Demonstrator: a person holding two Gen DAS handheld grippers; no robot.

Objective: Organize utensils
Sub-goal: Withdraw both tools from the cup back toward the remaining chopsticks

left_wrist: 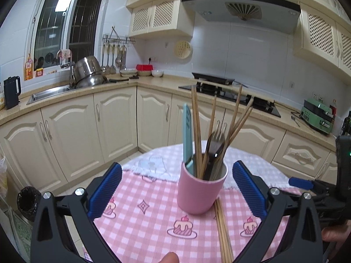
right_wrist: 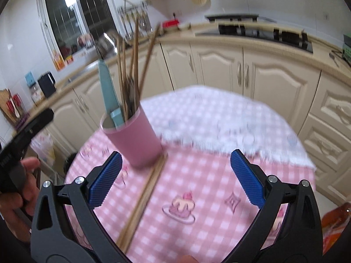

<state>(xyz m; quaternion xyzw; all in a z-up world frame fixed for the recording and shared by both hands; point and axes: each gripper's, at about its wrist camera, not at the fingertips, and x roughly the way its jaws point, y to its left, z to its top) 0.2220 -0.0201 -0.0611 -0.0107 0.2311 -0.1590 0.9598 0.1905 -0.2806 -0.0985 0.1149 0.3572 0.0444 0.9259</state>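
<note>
From my left wrist camera I see my left tongs (left_wrist: 177,188) spread wide and gripping nothing, their blue ribbed pads (left_wrist: 105,189) standing on either side of the pink cup (left_wrist: 198,194) without touching it. The cup stands upright on the table (left_wrist: 140,223), which is covered by a pink checked cloth printed with cakes. Inside the cup I count several wooden chopsticks (left_wrist: 197,127) fanning upward, a teal-handled utensil (left_wrist: 187,131) leaning at the left of the rim, and a dark fork (left_wrist: 216,146) with its tines up. A loose bundle of chopsticks (left_wrist: 222,232) lies flat on the cloth, its far ends just at the cup's base and the rest running toward me. At the right edge of that view I can make out part of my right tongs (left_wrist: 300,183) and a hand (left_wrist: 335,233) below it. The right wrist camera is blurred, but my right tongs (right_wrist: 175,175) are also spread and empty above the cloth. There the cup (right_wrist: 133,140) sits up and to the left, nearer the left pad (right_wrist: 106,180), and the flat chopsticks (right_wrist: 142,199) run diagonally between the pads from the cup's base. A hand (right_wrist: 19,192) gripping the other tool's handle shows at the left edge.
</note>
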